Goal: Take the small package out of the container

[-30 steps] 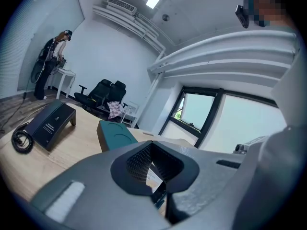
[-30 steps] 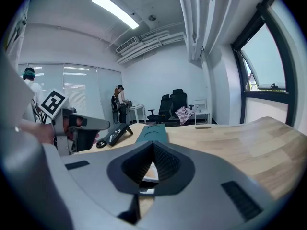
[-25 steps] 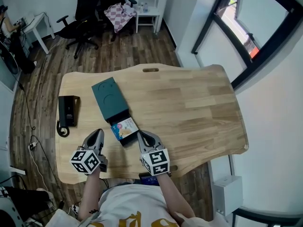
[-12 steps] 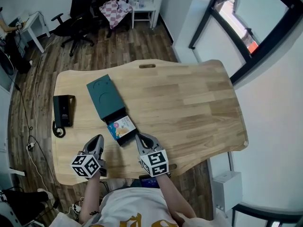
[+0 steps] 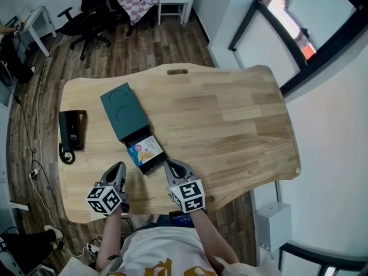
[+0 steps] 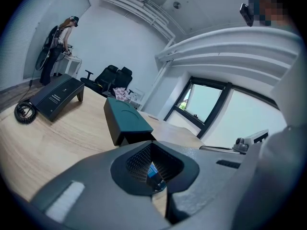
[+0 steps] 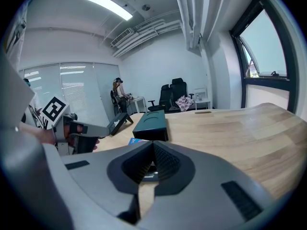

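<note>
A dark green box container [image 5: 122, 110] lies on the wooden table [image 5: 230, 119], with its black drawer pulled out toward me. The small colourful package [image 5: 144, 149] lies flat in that drawer. My left gripper [image 5: 119, 167] is shut and empty, just left of the drawer's near end. My right gripper [image 5: 171, 164] is also shut and empty, just right of the drawer. Seen from the left gripper view, the container [image 6: 126, 118] lies straight ahead of the jaws. The right gripper view has the container [image 7: 151, 120] ahead and a blue edge of the package [image 7: 135, 141] beside it.
A black desk device with a coiled cable [image 5: 71, 132] sits at the table's left edge. Office chairs [image 5: 98, 10] and a small white table stand on the wood floor beyond. The table's near edge runs just under both grippers. A window wall is on the right.
The head view has shifted slightly, so the table and box sit a little further left and higher in the picture. Both grippers stay shut at either side of the drawer.
</note>
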Demonstrator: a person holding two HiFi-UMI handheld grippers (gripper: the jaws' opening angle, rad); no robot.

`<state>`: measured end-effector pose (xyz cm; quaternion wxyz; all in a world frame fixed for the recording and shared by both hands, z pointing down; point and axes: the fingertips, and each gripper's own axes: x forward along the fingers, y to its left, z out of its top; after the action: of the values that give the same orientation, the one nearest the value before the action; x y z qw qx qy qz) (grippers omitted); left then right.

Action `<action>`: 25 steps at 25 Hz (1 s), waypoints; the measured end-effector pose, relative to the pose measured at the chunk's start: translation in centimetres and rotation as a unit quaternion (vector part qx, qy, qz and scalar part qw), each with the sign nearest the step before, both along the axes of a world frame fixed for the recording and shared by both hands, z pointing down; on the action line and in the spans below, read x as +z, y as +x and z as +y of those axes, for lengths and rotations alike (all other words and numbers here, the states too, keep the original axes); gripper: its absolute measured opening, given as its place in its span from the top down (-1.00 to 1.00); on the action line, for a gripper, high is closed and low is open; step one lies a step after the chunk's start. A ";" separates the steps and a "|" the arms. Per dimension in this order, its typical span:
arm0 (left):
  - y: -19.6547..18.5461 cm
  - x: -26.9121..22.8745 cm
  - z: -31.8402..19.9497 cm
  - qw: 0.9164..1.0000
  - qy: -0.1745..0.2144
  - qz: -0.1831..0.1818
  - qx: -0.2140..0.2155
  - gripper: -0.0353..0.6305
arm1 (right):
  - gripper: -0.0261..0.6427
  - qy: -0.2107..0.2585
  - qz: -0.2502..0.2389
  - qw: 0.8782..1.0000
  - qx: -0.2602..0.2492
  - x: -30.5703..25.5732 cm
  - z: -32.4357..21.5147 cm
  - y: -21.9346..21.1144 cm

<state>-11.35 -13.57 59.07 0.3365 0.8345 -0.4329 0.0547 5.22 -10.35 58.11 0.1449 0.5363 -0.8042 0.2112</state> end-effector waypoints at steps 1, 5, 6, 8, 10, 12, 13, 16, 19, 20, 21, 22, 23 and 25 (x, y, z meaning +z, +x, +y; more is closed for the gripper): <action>0.0 0.3 -0.1 1.000 -0.005 -0.001 0.001 0.89 | 0.91 -0.002 0.000 1.000 0.000 0.2 0.0 -0.1; 0.2 2.2 0.0 0.999 -0.038 -0.014 0.013 0.89 | 0.91 -0.010 0.001 1.000 -0.001 0.9 -0.7 -0.2; 0.3 2.5 0.0 0.999 -0.045 -0.014 0.015 0.88 | 0.91 -0.013 0.001 1.000 -0.001 1.1 -0.9 -0.2; 0.4 3.1 -0.1 0.998 -0.056 -0.010 0.016 0.88 | 0.91 -0.020 0.001 1.000 -0.002 1.6 -1.3 -0.2; 0.6 3.5 -0.5 0.998 -0.062 -0.008 0.016 0.88 | 0.91 -0.026 0.003 1.000 -0.004 2.1 -1.8 -0.2; 0.8 4.0 -1.0 0.998 -0.066 -0.009 0.019 0.88 | 0.91 -0.030 0.005 1.000 -0.005 2.6 -2.3 -0.2; 0.8 4.2 -1.2 0.997 -0.069 -0.012 0.020 0.88 | 0.91 -0.032 0.006 0.999 -0.005 2.7 -2.5 -0.2; 1.3 5.0 -1.5 0.996 -0.083 -0.013 0.025 0.86 | 0.91 -0.039 0.007 0.999 -0.010 3.2 -3.1 -0.2; 2.2 5.8 -1.8 0.994 -0.100 -0.007 0.040 0.75 | 0.91 -0.046 0.011 0.999 -0.020 3.7 -3.8 -0.2; 2.5 6.1 -1.8 0.993 -0.106 -0.005 0.045 0.71 | 0.91 -0.048 0.011 0.998 -0.025 3.9 -3.9 -0.4; 2.8 6.3 -1.9 0.993 -0.111 -0.001 0.049 0.65 | 0.91 -0.050 0.012 0.998 -0.030 4.1 -4.0 -0.6; 3.1 6.5 -2.0 0.992 -0.115 0.005 0.053 0.55 | 0.91 -0.052 0.012 0.998 -0.034 4.3 -4.0 -0.9; 3.4 6.6 -2.2 0.991 -0.119 0.011 0.056 0.47 | 0.91 -0.054 0.011 0.998 -0.037 4.5 -4.1 -1.1; 3.8 7.0 -2.5 0.990 -0.126 0.013 0.056 0.26 | 0.91 -0.058 0.009 0.997 -0.041 4.9 -4.4 -1.3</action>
<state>-7.55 -16.09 66.12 0.4415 0.8087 -0.3708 0.1166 3.94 -14.73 63.01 0.1916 0.4952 -0.8108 0.2464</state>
